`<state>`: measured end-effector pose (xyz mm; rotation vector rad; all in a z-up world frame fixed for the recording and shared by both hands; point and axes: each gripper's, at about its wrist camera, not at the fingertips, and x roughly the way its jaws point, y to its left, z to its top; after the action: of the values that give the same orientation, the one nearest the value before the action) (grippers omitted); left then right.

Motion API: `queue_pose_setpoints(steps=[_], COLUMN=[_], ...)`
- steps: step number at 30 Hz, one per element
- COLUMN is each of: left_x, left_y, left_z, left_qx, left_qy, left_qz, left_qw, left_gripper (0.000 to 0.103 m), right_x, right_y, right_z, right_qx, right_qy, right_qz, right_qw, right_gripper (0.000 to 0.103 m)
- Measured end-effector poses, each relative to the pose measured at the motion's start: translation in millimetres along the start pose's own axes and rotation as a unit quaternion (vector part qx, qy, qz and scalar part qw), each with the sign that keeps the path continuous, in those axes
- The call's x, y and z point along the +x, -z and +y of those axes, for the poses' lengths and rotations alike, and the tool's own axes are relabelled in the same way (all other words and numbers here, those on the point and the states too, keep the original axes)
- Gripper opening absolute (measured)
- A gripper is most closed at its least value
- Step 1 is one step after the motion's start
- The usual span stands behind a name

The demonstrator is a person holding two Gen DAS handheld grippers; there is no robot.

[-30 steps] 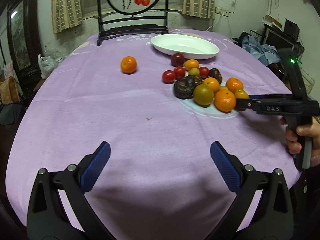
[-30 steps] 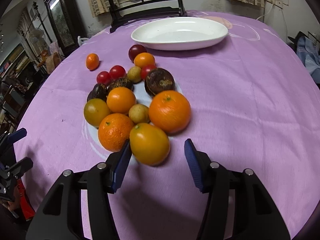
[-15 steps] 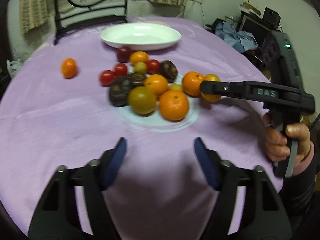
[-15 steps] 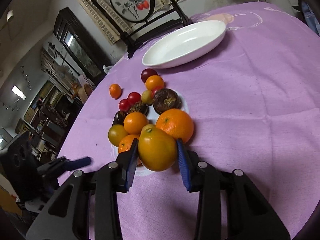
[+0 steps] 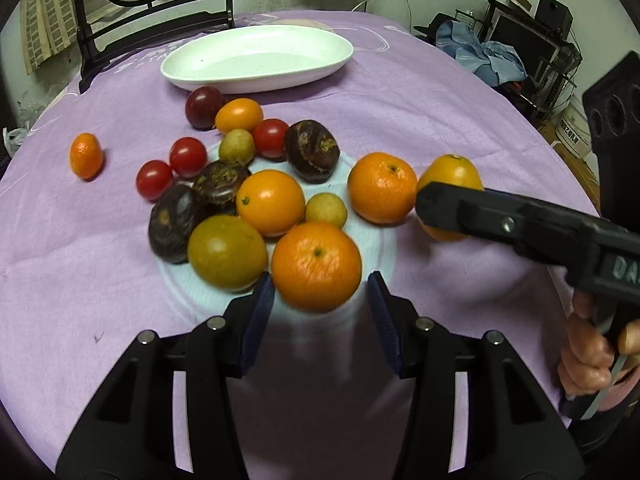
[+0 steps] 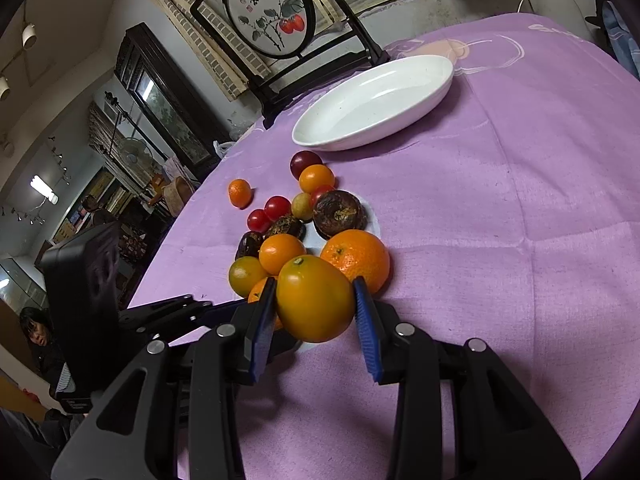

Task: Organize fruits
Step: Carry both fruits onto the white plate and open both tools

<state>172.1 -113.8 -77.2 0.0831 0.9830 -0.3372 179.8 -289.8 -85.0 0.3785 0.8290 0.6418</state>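
Observation:
A pile of fruit lies on a pale flat plate (image 5: 376,240) on the purple cloth: oranges, cherry tomatoes, dark brown fruits, small yellow-green ones. My left gripper (image 5: 318,300) is open, its blue pads either side of the nearest orange (image 5: 316,266) without closing on it. My right gripper (image 6: 314,308) is shut on a yellow-orange fruit (image 6: 314,298) and holds it just above the cloth; it also shows in the left wrist view (image 5: 450,178). An empty white oval dish (image 5: 256,58) stands behind the pile; it also shows in the right wrist view (image 6: 372,104).
A lone small orange (image 5: 85,155) lies left of the pile. A dark chair with a painted round panel (image 6: 270,20) stands behind the table. Clutter and a blue cloth (image 5: 480,54) sit off the table's right side.
My left gripper moved forward to the pile and now brackets the nearest orange. My right gripper closed on the yellow-orange fruit and lifted it.

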Motion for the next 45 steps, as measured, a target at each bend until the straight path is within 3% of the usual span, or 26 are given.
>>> queue_pose_setpoints(steps=[5, 10, 16, 20, 25, 29, 34, 40, 45], left_x=[2, -14, -51, -68, -45, -1, 50, 93, 107], left_y=[0, 14, 20, -18, -97, -152, -195, -206, -207], left_z=[-3, 8, 32, 55, 82, 104, 109, 104, 104], left_qx=[0.010, -0.015, -0.026, -0.025, -0.041, -0.061, -0.052, -0.029, -0.025], left_qy=[-0.015, 0.017, 0.043, 0.039, 0.007, -0.006, -0.034, -0.048, -0.048], left_qz=[-0.004, -0.007, -0.045, -0.088, -0.123, -0.099, -0.052, -0.009, 0.004], left_qw=[0.9998, 0.9997, 0.9977, 0.9950, 0.9915, 0.9933, 0.9967, 0.9984, 0.9985], left_gripper=[0.044, 0.043, 0.043, 0.043, 0.043, 0.043, 0.043, 0.043, 0.044], right_x=[2, 5, 1, -2, 40, 89, 123, 144, 146], right_y=[0, 0, -6, -44, -114, -152, -172, -176, -177], right_z=[-3, -5, 7, 22, 19, -4, -25, -38, -35], right_qx=[0.008, 0.012, -0.007, -0.020, -0.052, -0.045, -0.034, -0.042, -0.059], right_qy=[-0.001, 0.003, -0.006, 0.002, 0.105, 0.152, 0.162, 0.187, 0.202], right_qz=[0.001, 0.008, 0.003, -0.026, -0.069, -0.042, -0.016, 0.029, 0.036], right_qw=[1.000, 1.000, 1.000, 0.999, 0.991, 0.986, 0.986, 0.981, 0.977], right_gripper=[0.038, 0.038, 0.038, 0.039, 0.038, 0.038, 0.038, 0.038, 0.040])
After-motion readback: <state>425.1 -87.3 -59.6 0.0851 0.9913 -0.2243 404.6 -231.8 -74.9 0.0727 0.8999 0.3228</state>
